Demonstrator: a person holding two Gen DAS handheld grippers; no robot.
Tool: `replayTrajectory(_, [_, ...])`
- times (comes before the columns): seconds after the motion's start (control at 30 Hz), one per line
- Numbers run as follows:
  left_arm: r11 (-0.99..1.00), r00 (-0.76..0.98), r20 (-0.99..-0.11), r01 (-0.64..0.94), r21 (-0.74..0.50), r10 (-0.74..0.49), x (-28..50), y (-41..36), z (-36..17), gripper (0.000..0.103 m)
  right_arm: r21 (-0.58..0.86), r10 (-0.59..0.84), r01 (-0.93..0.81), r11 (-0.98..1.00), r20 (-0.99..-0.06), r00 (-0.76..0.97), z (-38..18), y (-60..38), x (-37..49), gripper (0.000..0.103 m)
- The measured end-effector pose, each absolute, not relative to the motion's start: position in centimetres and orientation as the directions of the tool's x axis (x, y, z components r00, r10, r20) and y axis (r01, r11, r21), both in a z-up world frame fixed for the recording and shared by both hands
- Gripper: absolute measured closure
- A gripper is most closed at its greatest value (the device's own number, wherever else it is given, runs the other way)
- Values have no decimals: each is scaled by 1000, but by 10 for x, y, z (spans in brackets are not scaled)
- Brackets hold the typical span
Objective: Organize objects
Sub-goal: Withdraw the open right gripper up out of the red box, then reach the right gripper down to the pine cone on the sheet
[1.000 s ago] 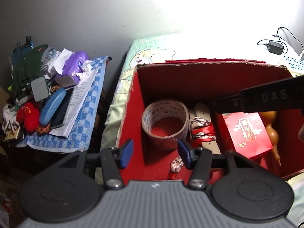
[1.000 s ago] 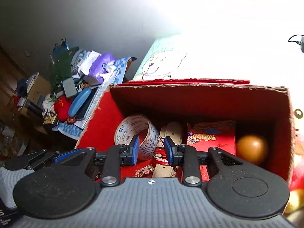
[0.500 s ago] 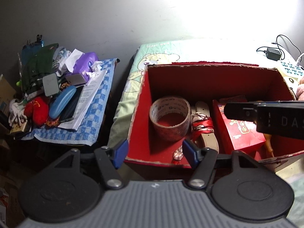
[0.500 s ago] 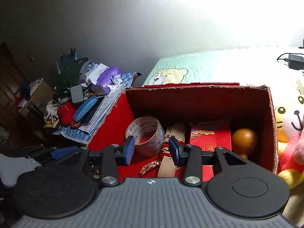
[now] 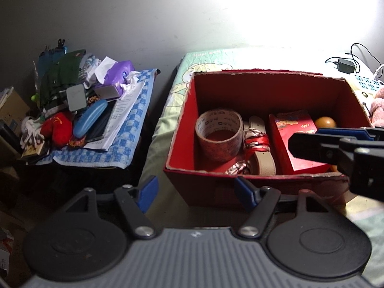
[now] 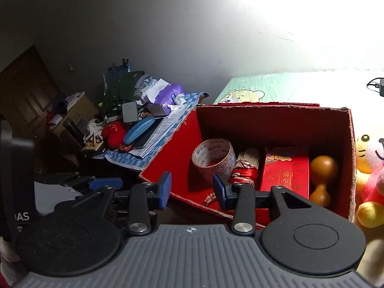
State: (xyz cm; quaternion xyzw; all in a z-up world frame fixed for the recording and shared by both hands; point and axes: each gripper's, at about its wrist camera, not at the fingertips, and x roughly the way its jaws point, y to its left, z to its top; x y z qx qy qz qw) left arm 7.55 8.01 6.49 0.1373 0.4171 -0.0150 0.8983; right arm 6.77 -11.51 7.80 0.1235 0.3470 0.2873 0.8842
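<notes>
Change since a second ago: both grippers have pulled back from the red box [image 5: 182, 129]; its near wall, cut off before, now shows whole ahead of the left gripper [image 5: 195, 193], and the blue pads stand wider apart.
Left gripper: jaws opening, nothing between the pads, which hang in front of the box's near wall and its left corner.
Far left of the left gripper: a side table under a blue checked cloth [image 5: 134, 144] heaped with clutter; a blue glasses case [image 5: 90, 118], a red plush [image 5: 57, 128], a purple tissue pack [image 5: 120, 72] and papers [image 5: 124, 112] can be made out, the rest is too dark and tangled to name.
Ahead of the left gripper, inside the box: a tape roll [image 5: 218, 134] standing on its edge, just right of it a beige strap bundle with red ribbon [image 5: 258, 144].
Ahead and right: a red packet [image 5: 297, 129], its near part covered by the right gripper's finger crossing the view.
Far right in the box: an orange gourd [image 6: 322, 168], only its top seen from the left wrist, both bulbs from the right wrist.
Right gripper [image 6: 192, 189]: pads apart, holding nothing, poised over the box's near left corner; the tape roll lies just beyond.
Right of the box: plush toys [image 6: 369, 175], cut off by the frame edge.
Bed: a bear-print sheet [image 6: 242, 94], washed out by glare farther right.
</notes>
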Motion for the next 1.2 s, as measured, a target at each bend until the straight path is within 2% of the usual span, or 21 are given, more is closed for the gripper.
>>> replayTrajectory(0.27, [962, 634, -764, 115, 247, 120, 61, 82, 57, 29, 443, 657, -487, 753, -554, 511, 72, -112, 52, 64])
replayTrajectory(0.8, [959, 562, -812, 110, 260, 156, 39, 83, 28, 26, 507, 676, -455, 732, -622, 395, 46, -118, 40, 64])
replayTrajectory(1.0, [970, 509, -852, 120, 211, 123, 30, 98, 16, 26, 568, 685, -392, 724, -660, 308, 25, -121, 38, 64])
replayTrajectory(1.2, [977, 456, -890, 178, 114, 21, 12, 111, 3, 25, 655, 716, -297, 695, -670, 197, 3, -126, 42, 64])
